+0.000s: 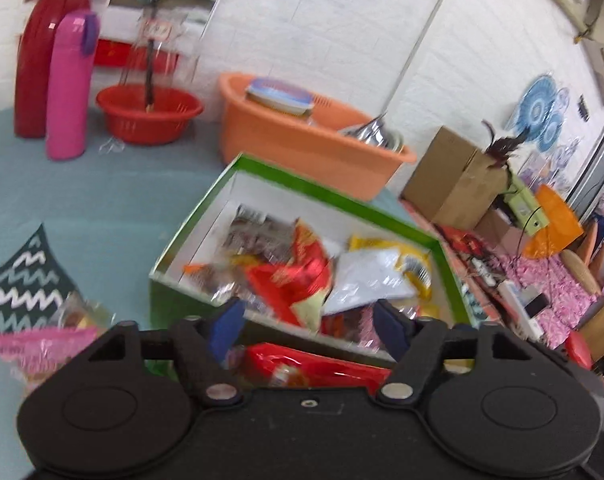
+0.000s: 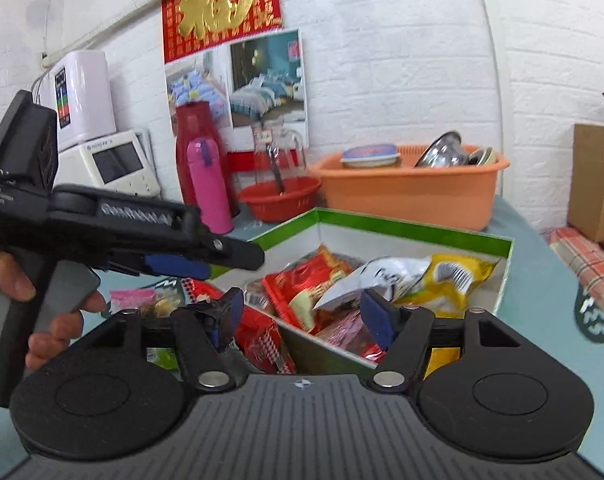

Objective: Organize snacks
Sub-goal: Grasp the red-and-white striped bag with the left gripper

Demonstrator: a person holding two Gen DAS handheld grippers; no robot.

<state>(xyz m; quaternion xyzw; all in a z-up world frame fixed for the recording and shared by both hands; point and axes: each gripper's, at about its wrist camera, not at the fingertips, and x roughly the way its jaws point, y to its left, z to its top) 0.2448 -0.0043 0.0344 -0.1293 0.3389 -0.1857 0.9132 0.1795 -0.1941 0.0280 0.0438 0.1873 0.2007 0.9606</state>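
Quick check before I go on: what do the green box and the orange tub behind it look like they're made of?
Green box: looks like cardboard, with a matte white inside, thin straight walls and folded corners. Orange tub: most likely moulded plastic, with a smooth, slightly glossy wall, a rounded rolled rim and uniform colour.

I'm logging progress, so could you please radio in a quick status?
Left gripper and right gripper open, empty. Green box holds snack packets; red packet outside. Nothing blocking.

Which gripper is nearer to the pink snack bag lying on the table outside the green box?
Left. The left gripper hovers open just above and beside the pink snack bag; the right gripper sits farther right, over the green box corner.
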